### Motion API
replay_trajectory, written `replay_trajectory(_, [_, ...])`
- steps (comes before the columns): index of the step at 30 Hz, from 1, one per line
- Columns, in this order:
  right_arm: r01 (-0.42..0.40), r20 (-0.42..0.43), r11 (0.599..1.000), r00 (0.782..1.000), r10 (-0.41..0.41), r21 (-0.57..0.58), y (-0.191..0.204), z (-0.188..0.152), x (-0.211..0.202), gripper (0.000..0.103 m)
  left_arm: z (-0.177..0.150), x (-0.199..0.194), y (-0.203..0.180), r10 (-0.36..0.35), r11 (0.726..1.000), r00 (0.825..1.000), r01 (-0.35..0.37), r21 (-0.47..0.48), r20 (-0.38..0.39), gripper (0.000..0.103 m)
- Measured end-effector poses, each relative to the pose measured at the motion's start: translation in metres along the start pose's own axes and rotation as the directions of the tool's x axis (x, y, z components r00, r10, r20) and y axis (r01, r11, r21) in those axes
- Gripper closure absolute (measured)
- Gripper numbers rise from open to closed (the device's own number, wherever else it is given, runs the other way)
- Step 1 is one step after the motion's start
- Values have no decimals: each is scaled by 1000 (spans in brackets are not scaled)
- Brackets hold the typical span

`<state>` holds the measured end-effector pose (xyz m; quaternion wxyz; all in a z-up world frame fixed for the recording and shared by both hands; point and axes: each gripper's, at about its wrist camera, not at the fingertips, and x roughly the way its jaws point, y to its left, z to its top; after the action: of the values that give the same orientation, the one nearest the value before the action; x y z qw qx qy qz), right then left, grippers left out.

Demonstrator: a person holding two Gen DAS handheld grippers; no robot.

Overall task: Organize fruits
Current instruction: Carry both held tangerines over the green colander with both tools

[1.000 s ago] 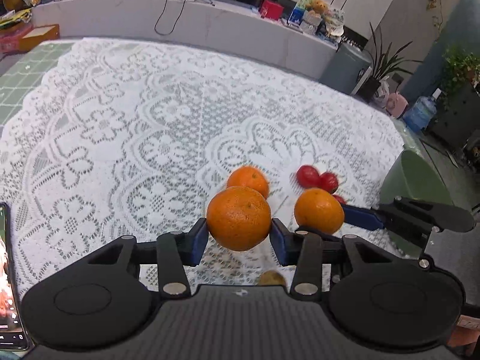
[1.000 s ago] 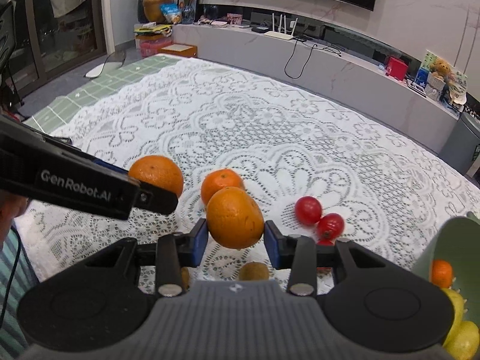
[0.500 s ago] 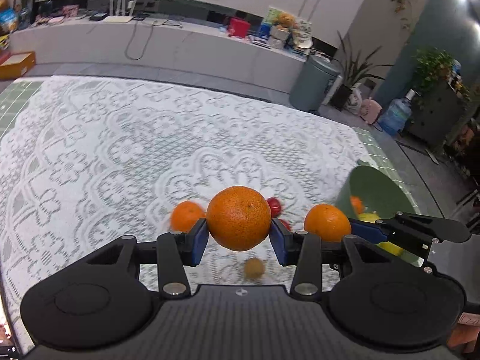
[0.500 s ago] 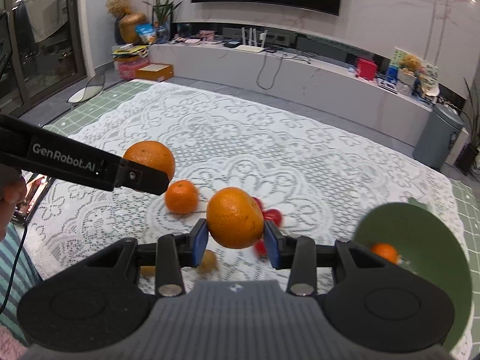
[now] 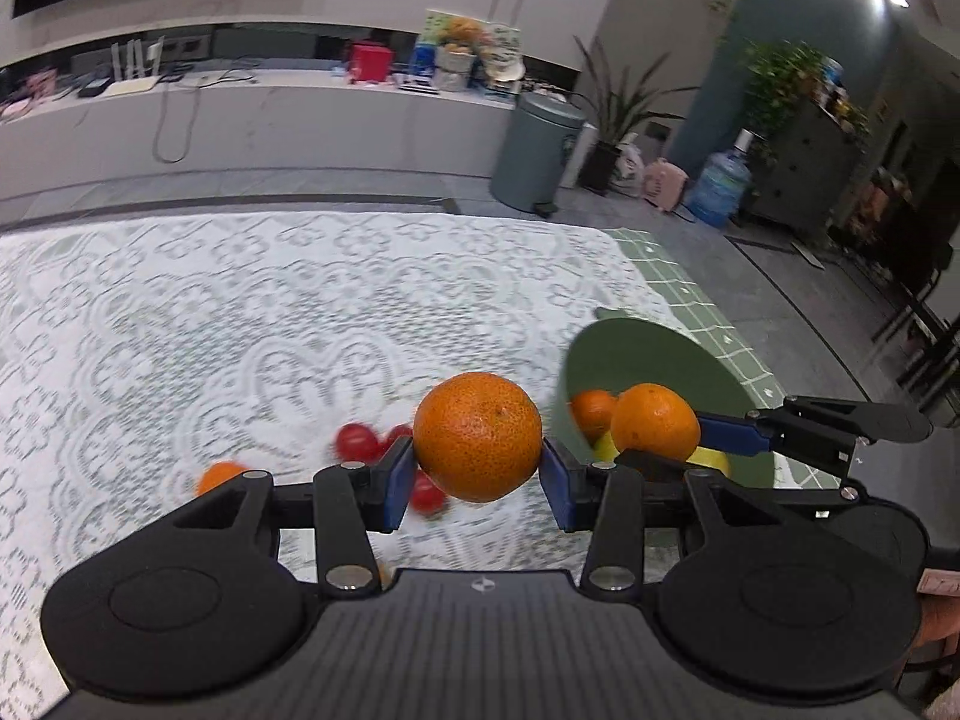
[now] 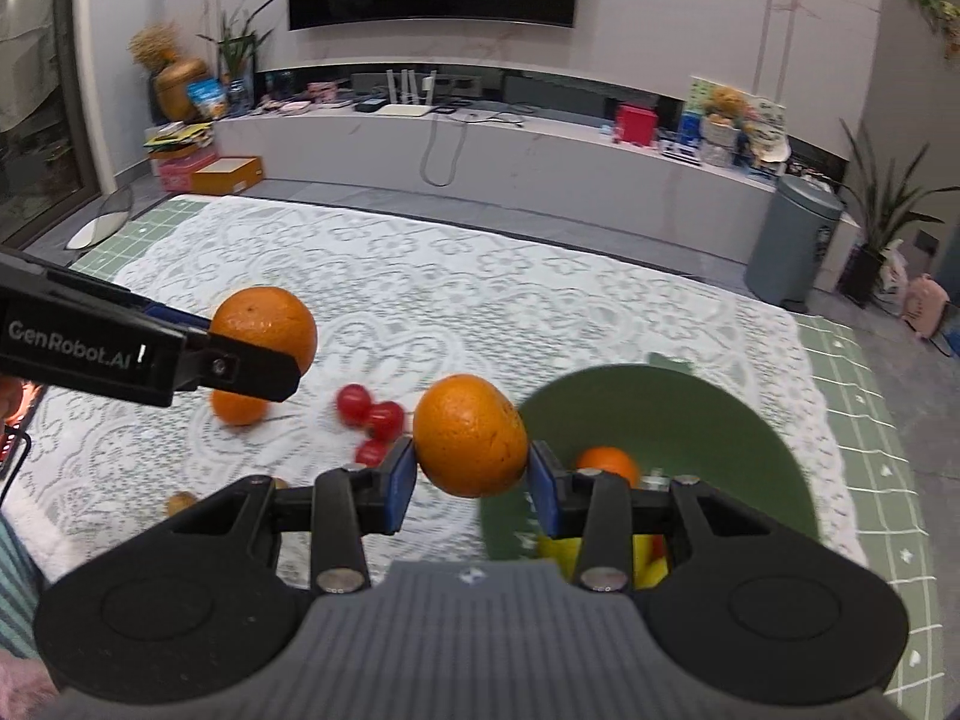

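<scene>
Left wrist view: the left gripper (image 5: 478, 471) has its fingers clamped on an orange (image 5: 477, 435) at frame centre, above the lace-covered desk (image 5: 240, 312). Right wrist view: the right gripper (image 6: 471, 483) clamps a second orange (image 6: 470, 435) beside the green bowl (image 6: 720, 408), lower right.

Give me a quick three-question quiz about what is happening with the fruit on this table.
1. True or false: each gripper is holding an orange.
2. What color is the bowl?
3. Which fruit lies loose on the lace tablecloth? A) bananas B) small red tomatoes C) grapes

Key:
1. True: the left gripper clamps one orange, and the right gripper clamps another orange.
2. Green.
3. B.
</scene>
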<state>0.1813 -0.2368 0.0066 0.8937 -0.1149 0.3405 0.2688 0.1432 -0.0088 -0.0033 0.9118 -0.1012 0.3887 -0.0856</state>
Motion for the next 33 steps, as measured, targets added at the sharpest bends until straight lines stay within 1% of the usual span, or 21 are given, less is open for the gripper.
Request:
replay_trajectory(8, [55,-15,998,998,-55,18,-28,-4,-3,65,6,23,-36,-38,996,999,40,75,-17,53])
replay_trajectory(14, [93,-37,995,995,-92,25,-49,-7,1,65,8,46,-58,-60,990,997,66,127,-48,53])
replay_trajectory(24, [160,-86,987,984,-157,32,-79,-11,21,66,10,83,-70,-63,983,992,81,162,-113,53])
replay_trajectory(30, [192,-100,981,976,-191,-3,-87,-9,34,66,13,101,-73,-47,980,990,71,188,-134,53])
replay_trajectory(33, [214,-106,976,971,-216,-28,-89,-8,41,66,15,104,-78,-28,971,992,56,232,-122,53])
